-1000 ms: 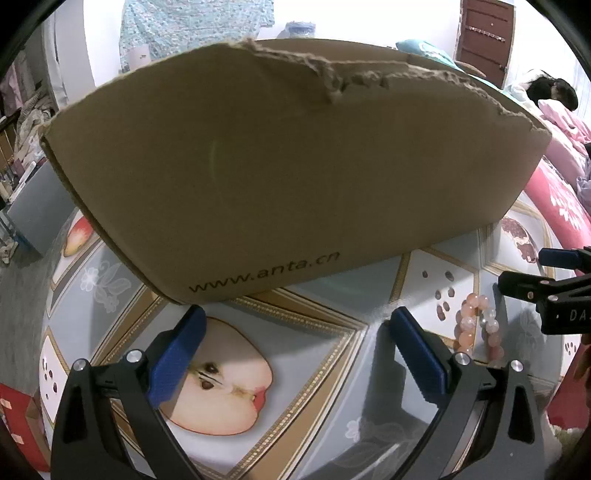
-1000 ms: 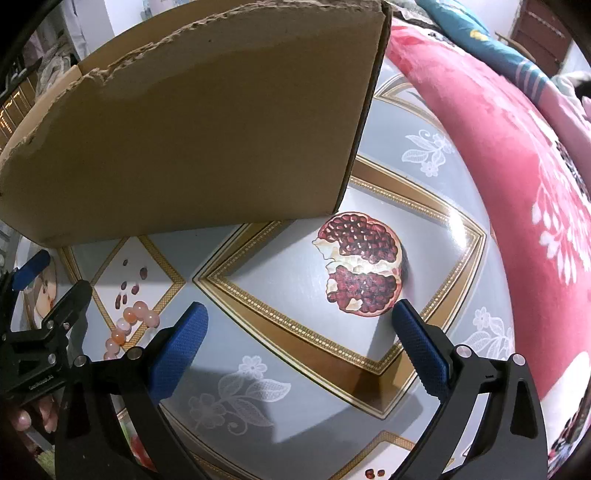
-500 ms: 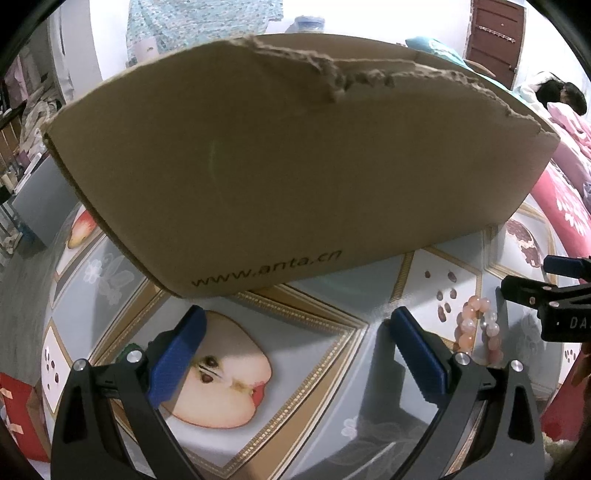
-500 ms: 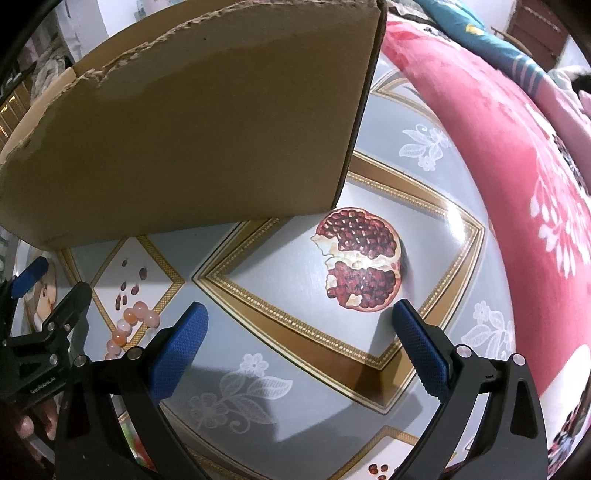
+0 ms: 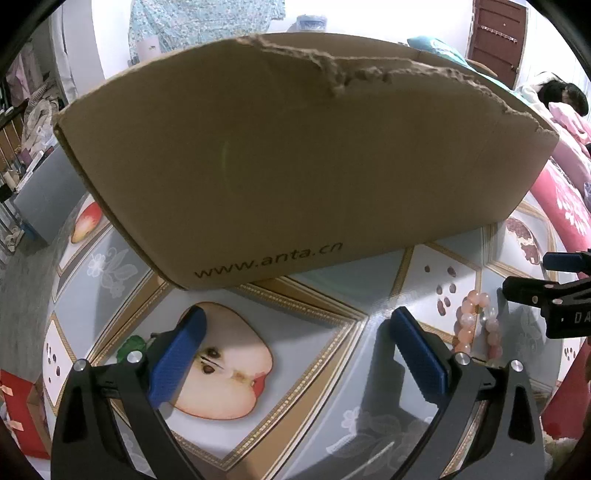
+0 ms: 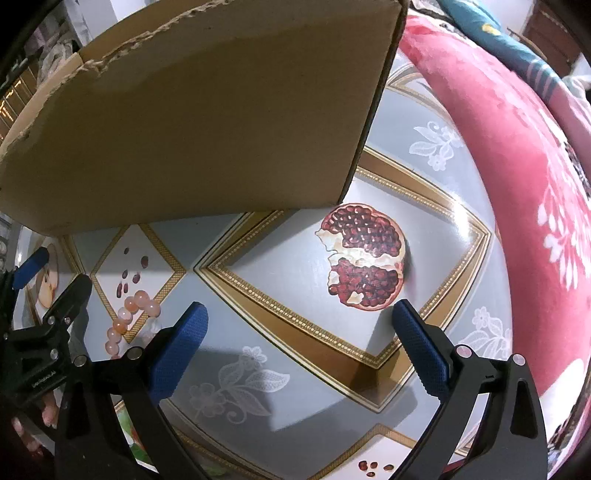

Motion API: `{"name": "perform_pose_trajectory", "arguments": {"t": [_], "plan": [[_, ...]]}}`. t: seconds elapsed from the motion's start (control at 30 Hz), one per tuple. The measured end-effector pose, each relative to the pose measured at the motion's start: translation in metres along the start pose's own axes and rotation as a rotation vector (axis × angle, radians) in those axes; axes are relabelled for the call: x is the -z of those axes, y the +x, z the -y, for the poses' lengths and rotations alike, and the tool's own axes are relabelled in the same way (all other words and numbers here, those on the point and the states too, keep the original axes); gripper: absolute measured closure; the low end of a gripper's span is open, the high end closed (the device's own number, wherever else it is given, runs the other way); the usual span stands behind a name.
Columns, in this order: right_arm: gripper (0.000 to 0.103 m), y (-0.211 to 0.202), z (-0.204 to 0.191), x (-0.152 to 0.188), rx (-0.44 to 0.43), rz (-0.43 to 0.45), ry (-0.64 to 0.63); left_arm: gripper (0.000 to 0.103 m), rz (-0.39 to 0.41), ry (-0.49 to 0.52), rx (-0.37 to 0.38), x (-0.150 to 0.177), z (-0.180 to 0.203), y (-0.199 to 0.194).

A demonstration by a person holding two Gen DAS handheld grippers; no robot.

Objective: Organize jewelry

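Fruit pictures cover the worktop, which carries a brown cardboard box with torn rim. Left gripper and right gripper both hover with the 2 fingers apart, holding nothing. Between both grippers, a pink bead bracelet lies on the worktop, near the box.

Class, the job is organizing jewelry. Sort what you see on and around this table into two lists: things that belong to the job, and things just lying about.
Belongs to the job:
- bead bracelet, lying on the tablecloth
- cardboard box, probably where it goes
- left tool and right tool, both open

Just lying about:
- red blanket
- red box
- water jug
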State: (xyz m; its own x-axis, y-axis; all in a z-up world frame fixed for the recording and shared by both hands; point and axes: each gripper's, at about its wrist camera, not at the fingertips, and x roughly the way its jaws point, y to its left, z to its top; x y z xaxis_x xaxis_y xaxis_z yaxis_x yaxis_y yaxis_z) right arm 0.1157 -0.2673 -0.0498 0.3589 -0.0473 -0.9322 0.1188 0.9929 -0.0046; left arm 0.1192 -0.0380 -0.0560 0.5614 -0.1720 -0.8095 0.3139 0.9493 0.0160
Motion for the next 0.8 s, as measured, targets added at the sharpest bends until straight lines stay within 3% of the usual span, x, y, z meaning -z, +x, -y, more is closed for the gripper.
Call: {"name": "perform_pose_trajectory", "arguments": {"t": [0.37, 0.53, 0.7, 0.8], "plan": [[0.007, -0.006, 0.004, 0.017, -0.061, 0.036, -0.088, 0.005, -0.012, 0.003, 0.001, -0.005, 0.002, 0.001], [0.007, -0.019, 0.016, 0.032, -0.170, 0.098, -0.063, 0.005, 0.003, 0.005, 0.000, -0.002, 0.003, 0.000], [0.008, -0.039, 0.017, 0.046, -0.200, 0.185, -0.087, 0.005, 0.013, 0.025, 0.020, 0.002, 0.000, -0.003], [0.010, -0.051, 0.021, 0.049, -0.236, 0.233, -0.075, 0.007, 0.037, -0.004, 0.075, 0.006, -0.007, -0.009]]}}
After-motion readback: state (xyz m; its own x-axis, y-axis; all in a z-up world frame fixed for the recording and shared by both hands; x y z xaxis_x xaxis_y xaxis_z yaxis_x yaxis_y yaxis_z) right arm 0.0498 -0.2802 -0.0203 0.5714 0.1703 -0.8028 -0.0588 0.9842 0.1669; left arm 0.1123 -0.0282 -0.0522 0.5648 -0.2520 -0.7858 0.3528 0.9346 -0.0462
